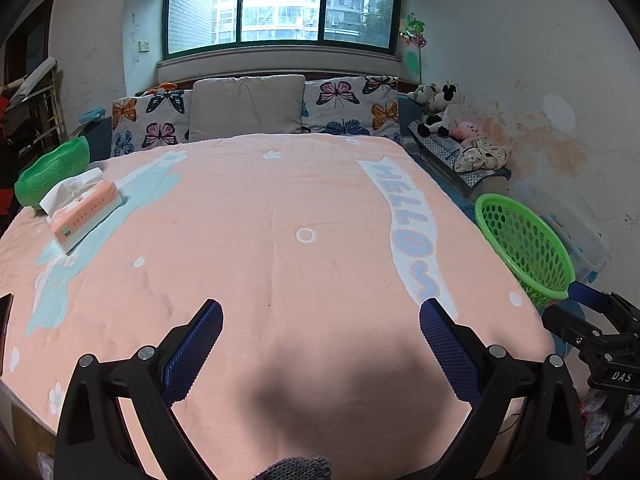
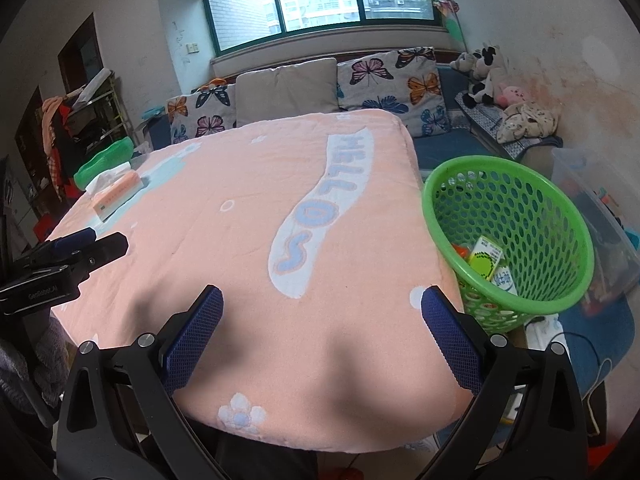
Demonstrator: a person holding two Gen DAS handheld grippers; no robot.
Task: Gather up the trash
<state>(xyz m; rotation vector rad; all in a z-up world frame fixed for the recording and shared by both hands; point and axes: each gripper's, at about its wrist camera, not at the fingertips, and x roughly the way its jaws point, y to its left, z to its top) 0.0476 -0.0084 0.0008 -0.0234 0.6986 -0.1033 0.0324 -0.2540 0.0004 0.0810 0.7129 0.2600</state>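
Both your grippers are released, jaws spread wide, nothing between them. Left gripper (image 1: 321, 312) hangs over the near edge of the table (image 1: 280, 208), mid-width. Right gripper (image 2: 322, 300) sits over the near right corner, its right finger close to the table's right edge.

Basket (image 2: 516, 204) stands just off the right edge, beside that corner, rim tilted toward the table. Trash is already in it: a carton (image 2: 486, 258) and some other packaging I can't identify.

Table top is open across the middle and right. Only things on it: tissue pack (image 1: 86, 210) near the left edge, green bowl (image 1: 52, 172) at the far left corner just behind it. Pillows (image 1: 248, 108) line the far edge. A plastic bin (image 2: 600, 216) sits right of the basket.
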